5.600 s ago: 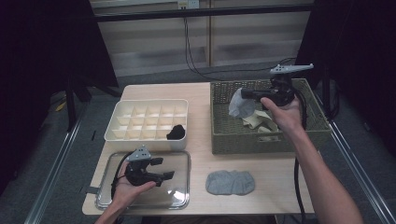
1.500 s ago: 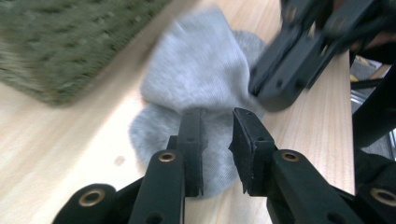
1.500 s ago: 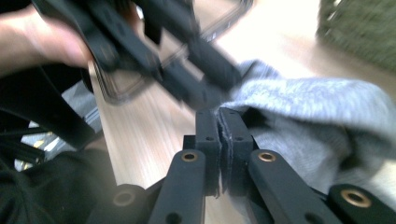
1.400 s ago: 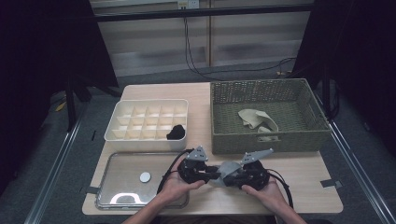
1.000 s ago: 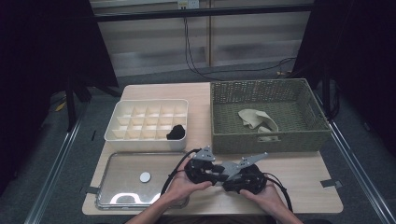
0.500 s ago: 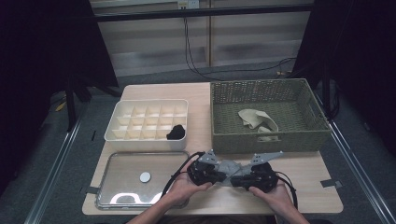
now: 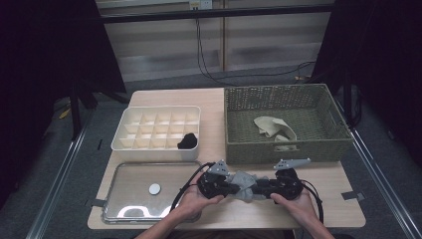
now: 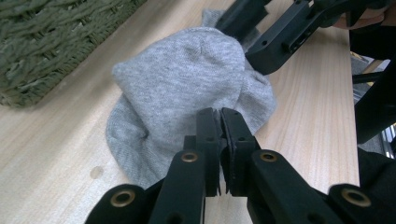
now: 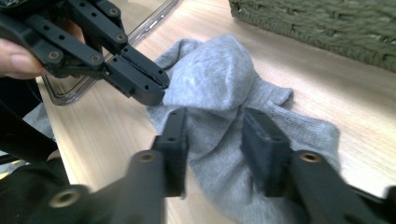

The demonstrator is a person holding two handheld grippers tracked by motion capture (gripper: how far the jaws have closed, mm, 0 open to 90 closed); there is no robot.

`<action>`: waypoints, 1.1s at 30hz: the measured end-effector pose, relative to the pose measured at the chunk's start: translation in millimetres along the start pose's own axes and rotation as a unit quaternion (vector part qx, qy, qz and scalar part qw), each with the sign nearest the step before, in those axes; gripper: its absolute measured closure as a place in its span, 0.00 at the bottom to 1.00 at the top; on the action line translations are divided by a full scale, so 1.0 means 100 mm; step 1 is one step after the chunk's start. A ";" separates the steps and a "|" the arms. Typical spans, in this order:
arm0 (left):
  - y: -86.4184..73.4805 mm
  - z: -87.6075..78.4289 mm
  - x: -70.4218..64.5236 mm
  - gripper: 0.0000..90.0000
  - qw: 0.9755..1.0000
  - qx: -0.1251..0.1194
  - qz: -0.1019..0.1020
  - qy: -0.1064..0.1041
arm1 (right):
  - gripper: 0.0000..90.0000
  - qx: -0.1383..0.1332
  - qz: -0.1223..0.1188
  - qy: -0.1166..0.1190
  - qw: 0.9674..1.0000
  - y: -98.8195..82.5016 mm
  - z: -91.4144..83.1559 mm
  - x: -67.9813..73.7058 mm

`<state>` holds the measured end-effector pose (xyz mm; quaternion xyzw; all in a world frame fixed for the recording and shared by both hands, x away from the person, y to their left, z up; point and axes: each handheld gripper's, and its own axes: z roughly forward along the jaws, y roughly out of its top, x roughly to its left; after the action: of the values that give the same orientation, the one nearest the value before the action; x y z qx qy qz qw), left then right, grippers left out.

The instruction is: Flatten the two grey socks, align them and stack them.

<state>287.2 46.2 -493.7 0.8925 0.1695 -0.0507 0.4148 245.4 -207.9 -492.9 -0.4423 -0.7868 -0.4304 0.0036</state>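
In the left gripper view the left gripper (image 8: pixel 219 119) has its two black jaws pressed together on a fold of the grey sock (image 8: pixel 187 88), pinching the cloth at the sock's near edge, in the lower middle of the frame. The sock is bunched into a rounded hump that fills the centre of that frame and lies on the pale wooden table (image 8: pixel 60 140). The right gripper (image 8: pixel 261 32) comes in from the upper right of the same frame, its black jaws reaching over the far side of the hump.

In the right gripper view the right gripper (image 9: pixel 217 140) has its jaws apart, one on each side of the sock (image 9: pixel 219 79), and they have just been opening; the grey cloth lies between them but the pads do not press on it. The left gripper (image 9: pixel 140 81) enters from the upper left of that frame, its tips closed on the sock's left edge.

In the high view both grippers meet low in the frame, a little right of centre: the left gripper (image 7: pixel 226 184) and the right gripper (image 7: pixel 268 188) face each other with the sock (image 7: pixel 245 180) between them, near the table's front edge. A clear tray (image 7: pixel 129 199) with a small white disc (image 7: pixel 155 188) lies at the lower left. Above it stands a white divided box (image 7: pixel 157 129) with a black item (image 7: pixel 187 141) in one front compartment. A green woven basket (image 7: pixel 283 149) at the right centre holds beige cloth (image 7: pixel 271 127).
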 end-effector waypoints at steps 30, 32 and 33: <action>-0.03 -0.08 -0.02 0.96 1.000 -0.022 -0.008 0.003 | 1.00 -0.014 -0.025 0.015 0.999 0.07 0.04 0.08; -0.03 -0.11 -0.03 0.95 1.000 -0.020 -0.007 0.001 | 1.00 -0.016 -0.022 0.011 1.000 0.08 0.02 0.06; -0.03 -0.12 -0.03 0.95 1.000 -0.019 -0.006 0.001 | 1.00 -0.015 -0.024 0.007 1.000 0.08 0.02 0.06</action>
<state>282.6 56.4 -487.7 0.8836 0.1761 -0.0487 0.4312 248.2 -200.5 -487.0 -0.4204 -0.7904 -0.4455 -0.0081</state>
